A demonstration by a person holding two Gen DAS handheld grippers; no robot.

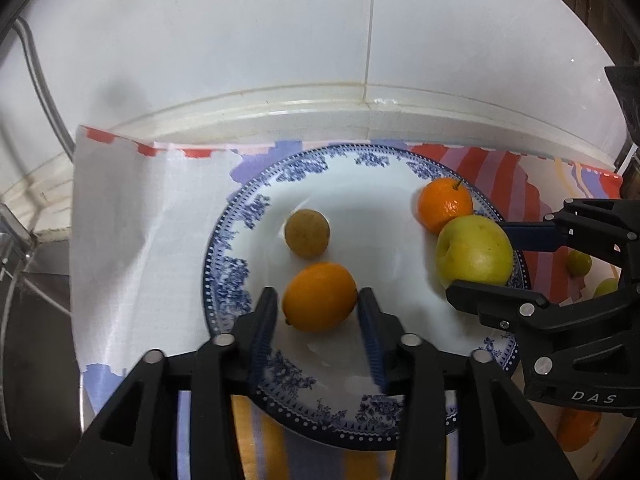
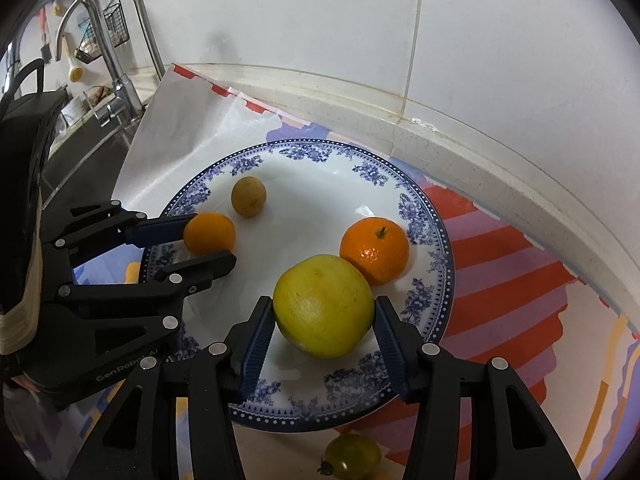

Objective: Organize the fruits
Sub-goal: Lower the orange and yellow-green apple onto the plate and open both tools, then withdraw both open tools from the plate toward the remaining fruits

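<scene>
A blue-and-white plate (image 1: 224, 280) (image 2: 436, 240) lies on a patterned cloth and carries several fruits. My left gripper (image 1: 318, 312) (image 2: 212, 240) is open around a small orange (image 1: 320, 298) (image 2: 210, 234) that rests on the plate, with slim gaps at both pads. My right gripper (image 2: 323, 300) (image 1: 476, 260) is shut on a large yellow fruit (image 2: 324, 306) (image 1: 474, 250) low over the plate's near right side. A stemmed mandarin (image 1: 444, 204) (image 2: 374, 250) touches the yellow fruit. A small brownish round fruit (image 1: 307, 234) (image 2: 249, 196) sits apart, farther in.
The striped cloth (image 2: 500, 264) covers the counter up to a tiled wall with a raised ledge. A small green fruit (image 2: 352, 456) lies on the cloth in front of the plate; two more (image 1: 579, 263) lie to its right. A faucet (image 2: 116, 40) and sink are at the left.
</scene>
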